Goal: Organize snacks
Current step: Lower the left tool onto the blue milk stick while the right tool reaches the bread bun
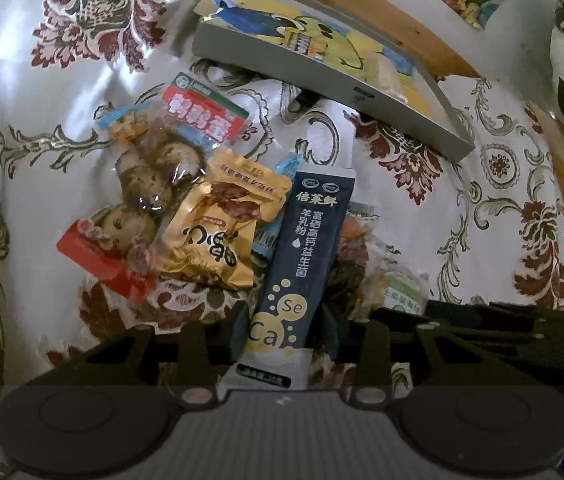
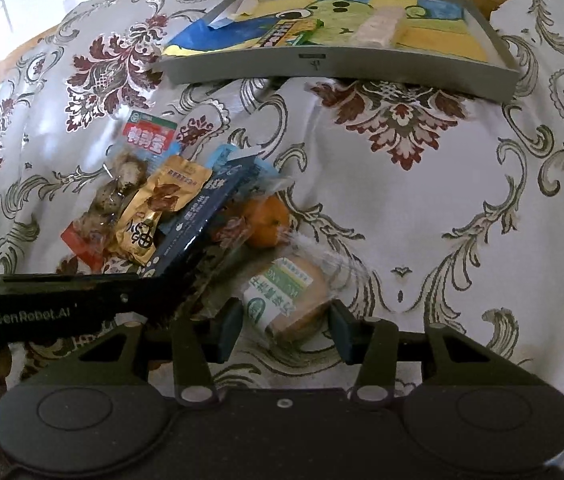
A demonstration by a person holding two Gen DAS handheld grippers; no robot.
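- Floral cloth covers our desk (image 2: 422, 208); the gray tray (image 2: 334, 70) sits beyond the snack pile.
- Our left gripper (image 1: 286, 332) clamps the navy sachet (image 1: 306, 248); lifting could drag the gold packet (image 1: 213, 232).
- Our right gripper (image 2: 286, 330) jaws stand wide around the wrapped cake (image 2: 290, 300), near the orange (image 2: 267, 220); it may slip.

The dark sachet (image 1: 306, 248) hides most of the orange (image 1: 356, 236) beneath.

Both wrist views look forward and down along their own fingers, close over the snack pile (image 1: 217, 216) on the patterned cloth (image 2: 422, 208). The grey tray (image 1: 334, 80) lies beyond both jaws. The right view sits beside the left gripper (image 2: 81, 300).
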